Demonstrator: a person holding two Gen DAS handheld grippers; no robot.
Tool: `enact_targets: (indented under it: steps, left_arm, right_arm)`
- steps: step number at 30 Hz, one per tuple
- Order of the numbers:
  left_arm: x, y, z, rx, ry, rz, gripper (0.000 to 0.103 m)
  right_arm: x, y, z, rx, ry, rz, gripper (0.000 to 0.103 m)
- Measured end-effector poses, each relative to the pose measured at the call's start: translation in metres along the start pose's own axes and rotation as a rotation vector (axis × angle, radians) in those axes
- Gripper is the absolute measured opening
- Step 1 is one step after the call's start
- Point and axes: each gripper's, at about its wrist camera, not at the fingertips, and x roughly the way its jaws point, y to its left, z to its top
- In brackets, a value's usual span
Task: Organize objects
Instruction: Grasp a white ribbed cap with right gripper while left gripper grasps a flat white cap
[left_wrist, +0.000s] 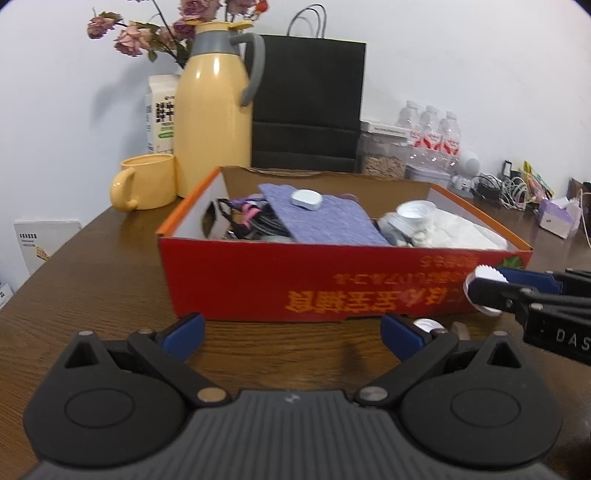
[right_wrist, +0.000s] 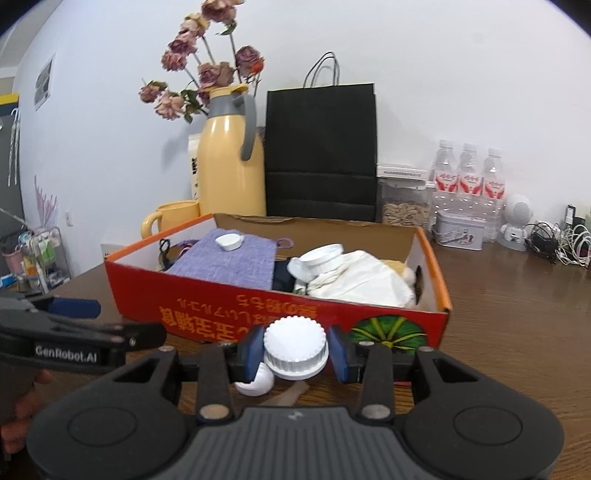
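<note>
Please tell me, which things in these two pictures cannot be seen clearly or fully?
- Box contents under the purple cloth: covered, both views.
- Small white piece under the right gripper: partly hidden by its finger, right view.
- Cables at far right: too small.

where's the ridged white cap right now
In the right wrist view the ridged white cap sits clamped in the right gripper, just in front of the red box.

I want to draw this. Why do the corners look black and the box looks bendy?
Both wrist views use a fisheye lens: it leaves dark rounded corners and curves straight lines, like the box edges. In the left wrist view the far bottles look soft and blurry.
</note>
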Motion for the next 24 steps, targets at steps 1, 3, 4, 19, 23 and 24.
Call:
enact_targets:
  steps: [1, 3, 4, 19, 23, 24]
  left_arm:
    - [0.000, -0.004, 0.000, 0.005, 0.003, -0.003, 0.103]
    - [0.003, -0.012, 0.000, 0.012, 0.013, -0.007, 0.103]
    - [0.004, -0.017, 0.000, 0.018, 0.021, -0.009, 0.103]
    - [0.035, -0.071, 0.004, 0.082, 0.110, -0.036, 0.103]
    - [0.039, -0.077, 0.004, 0.088, 0.120, -0.051, 0.095]
    - [0.040, -0.078, 0.004, 0.090, 0.124, -0.057, 0.087]
  right_arm:
    - [-0.001, -0.003, 0.000, 0.003, -0.001, -0.002, 0.037]
    - [-0.004, -0.009, -0.001, 0.011, -0.006, -0.003, 0.037]
    - [-0.005, -0.011, -0.001, 0.013, -0.010, -0.004, 0.037]
    - [-0.024, -0.039, -0.006, 0.038, -0.048, -0.025, 0.037]
    - [-0.027, -0.042, -0.006, 0.042, -0.058, -0.020, 0.037]
    - [-0.027, -0.041, -0.006, 0.040, -0.057, -0.016, 0.037]
